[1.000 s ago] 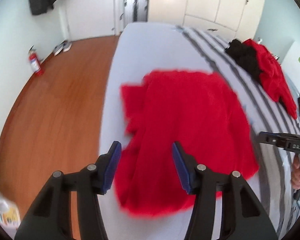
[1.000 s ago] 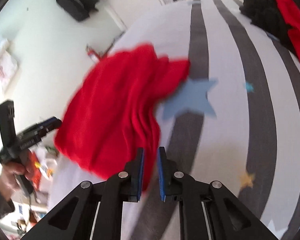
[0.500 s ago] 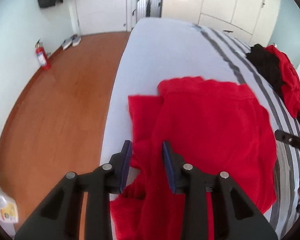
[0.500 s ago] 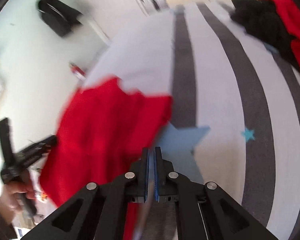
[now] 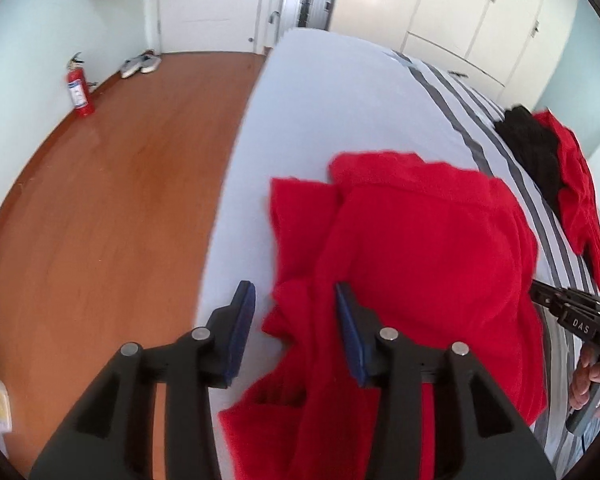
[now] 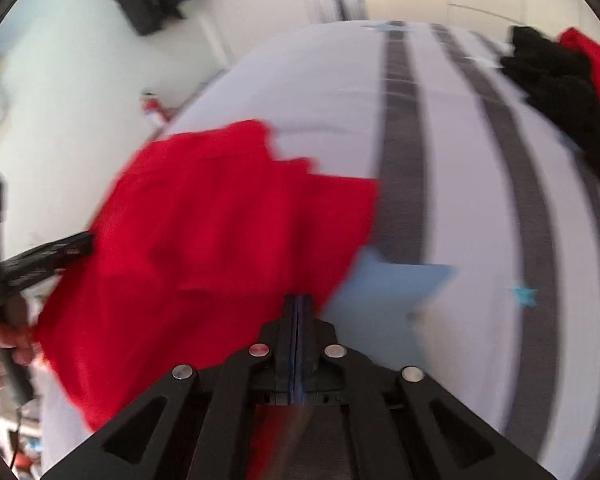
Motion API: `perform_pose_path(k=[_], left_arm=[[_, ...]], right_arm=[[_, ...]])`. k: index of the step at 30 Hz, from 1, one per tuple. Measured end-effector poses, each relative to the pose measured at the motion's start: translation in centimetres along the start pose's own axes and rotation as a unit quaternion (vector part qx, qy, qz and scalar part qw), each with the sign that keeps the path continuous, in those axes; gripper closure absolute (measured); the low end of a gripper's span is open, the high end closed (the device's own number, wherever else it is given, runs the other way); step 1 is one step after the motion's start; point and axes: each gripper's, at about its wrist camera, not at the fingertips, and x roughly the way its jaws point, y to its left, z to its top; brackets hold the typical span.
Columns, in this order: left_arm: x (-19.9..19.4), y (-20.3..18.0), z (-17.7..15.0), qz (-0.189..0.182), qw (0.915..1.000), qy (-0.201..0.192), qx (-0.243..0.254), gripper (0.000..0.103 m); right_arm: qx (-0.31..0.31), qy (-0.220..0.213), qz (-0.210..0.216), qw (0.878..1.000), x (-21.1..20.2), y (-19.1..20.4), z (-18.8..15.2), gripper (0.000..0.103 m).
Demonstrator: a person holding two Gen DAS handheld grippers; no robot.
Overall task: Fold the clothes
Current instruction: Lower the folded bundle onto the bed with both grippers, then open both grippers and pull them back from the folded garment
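A red garment [image 5: 412, 248] lies crumpled on the bed, near its left edge; it also shows in the right wrist view [image 6: 220, 232]. My left gripper [image 5: 296, 320] is open, its blue pads on either side of the garment's near left fold, above it. My right gripper [image 6: 297, 312] is shut at the garment's near right edge; whether cloth is pinched between the pads cannot be told. The right gripper's tip shows at the right in the left wrist view [image 5: 560, 308].
The bed [image 5: 340, 92] has a white cover with grey stripes and blue stars [image 6: 396, 280]. A pile of black and red clothes [image 5: 548, 160] lies at the far right. Wooden floor [image 5: 100, 200] is left of the bed, with a fire extinguisher [image 5: 78, 88] by the wall.
My left gripper closed partway, then opened wider, and moved forward over the garment's left fold. My right gripper shut fully at the garment's right edge. The garment shifted and bunched.
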Motion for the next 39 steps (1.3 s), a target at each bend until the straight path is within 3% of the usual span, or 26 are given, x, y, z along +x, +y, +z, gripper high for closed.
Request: perform_pose_path(k=[2,4,8,9,13,19,21,23,25,29,32,34,36,39], left_arm=[[-0.8,-0.2,0.7,0.007,0.9998,-0.017,-0.004,0.068],[-1.7,-0.9,1.8,0.011,0.9992,-0.038,-0.002,0.078],[0.2,-3.8,4.3,-0.017,0.9985,-0.026,0.046,0.087],[0.9,-4.0,4.3,-0.009,0.9987,-0.018,0.047,0.088],[3.8,-4.8,4.1,0.022,0.9983,0.013,0.052,0.088],[4.8,-2.6,4.1,0.007,1.0,0.005,-0.005,0.08],[3.5,-2.4,4.2,0.022,0.9995,-0.021,-0.006,0.08],[1.9,-2.5,3.9,0.054,0.9971,-0.053,0.002,0.089],[0.7,-2.2,3.4,0.048,0.9972,-0.057,0.008,0.091],[-1.6,-3.3,1.1,0.024,0.9974,-0.044,0.051,0.091],[-2.4,-4.2,-0.8,0.008,0.9969,-0.028,0.073,0.091],[-1.7,-4.5,-2.1,0.021,0.9957,-0.008,0.09,0.091],[-0.3,-3.7,-3.3,0.028,0.997,0.002,0.072,0.091],[-0.2,-2.9,-3.6,0.034,0.9986,-0.015,0.036,0.084]], right_arm=[[0.032,-0.007,-0.008,0.999,-0.7,-1.4,0.3,0.102],[0.035,-0.029,0.008,0.999,-1.9,-1.3,0.8,0.102],[-0.008,-0.058,0.073,0.996,-2.4,2.6,3.1,0.101],[-0.02,-0.055,0.081,0.995,-1.7,3.9,3.8,0.101],[-0.05,-0.033,0.059,0.996,1.7,7.4,4.8,0.101],[-0.028,-0.014,0.053,0.998,4.6,6.0,5.9,0.103],[-0.034,-0.019,0.05,0.998,4.3,5.9,6.3,0.103],[-0.036,-0.031,0.041,0.998,3.3,5.6,6.6,0.103],[-0.028,-0.052,0.033,0.998,2.3,5.0,7.0,0.103],[-0.035,-0.072,0.021,0.997,0.8,4.4,7.1,0.098],[-0.055,-0.026,0.014,0.998,3.7,4.4,7.4,0.098],[-0.06,-0.003,0.01,0.998,4.4,4.2,6.8,0.098],[-0.057,-0.007,0.01,0.998,3.5,4.3,6.7,0.098],[-0.049,-0.031,0.009,0.998,1.6,4.7,6.0,0.098]])
